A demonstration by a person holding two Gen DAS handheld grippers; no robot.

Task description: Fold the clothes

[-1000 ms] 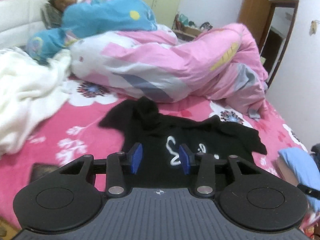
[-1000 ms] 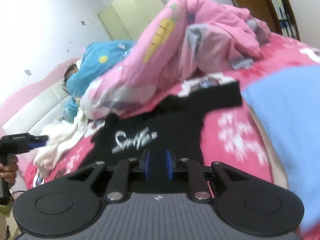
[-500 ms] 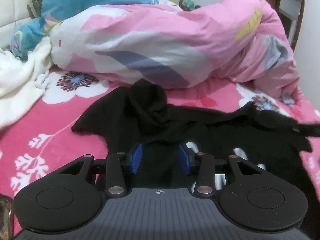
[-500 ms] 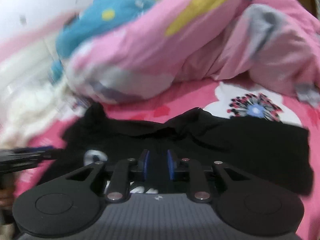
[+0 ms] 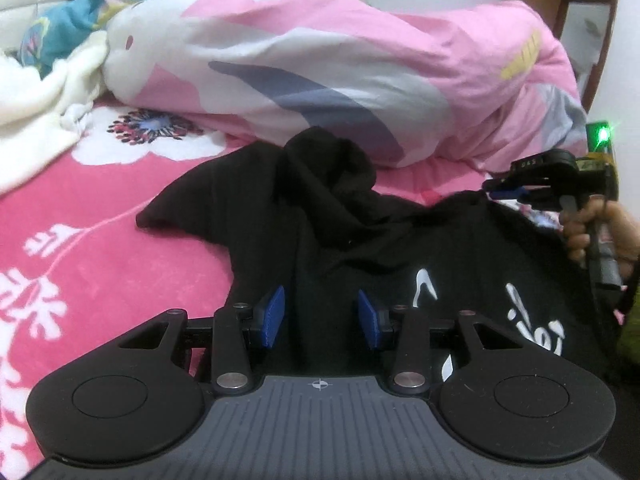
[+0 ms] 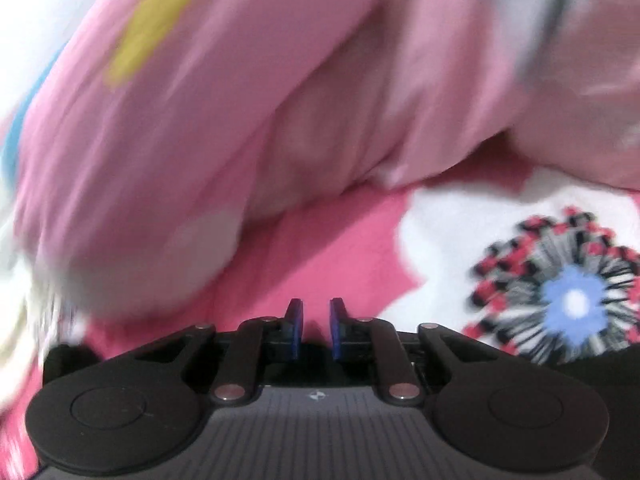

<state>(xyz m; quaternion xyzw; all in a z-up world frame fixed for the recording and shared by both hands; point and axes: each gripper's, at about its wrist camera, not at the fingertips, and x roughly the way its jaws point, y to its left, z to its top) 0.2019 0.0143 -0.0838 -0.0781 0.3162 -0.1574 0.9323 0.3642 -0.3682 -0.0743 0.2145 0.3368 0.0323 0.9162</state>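
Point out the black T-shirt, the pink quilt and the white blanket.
black T-shirt (image 5: 320,224): left wrist view, on the rumpled cloth below its bunched-up part.
pink quilt (image 5: 360,52): left wrist view, on the pink top of the heap.
white blanket (image 5: 40,96): left wrist view, on its folds at the left edge.

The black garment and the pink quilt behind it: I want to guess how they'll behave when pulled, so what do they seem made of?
Black garment: looks like soft matte knit, maybe cotton jersey; it slumps in limp folds, with white printed lettering. Pink quilt: smooth woven cover, faint sheen, fine creases over puffy filling. Fibre types cannot be told.
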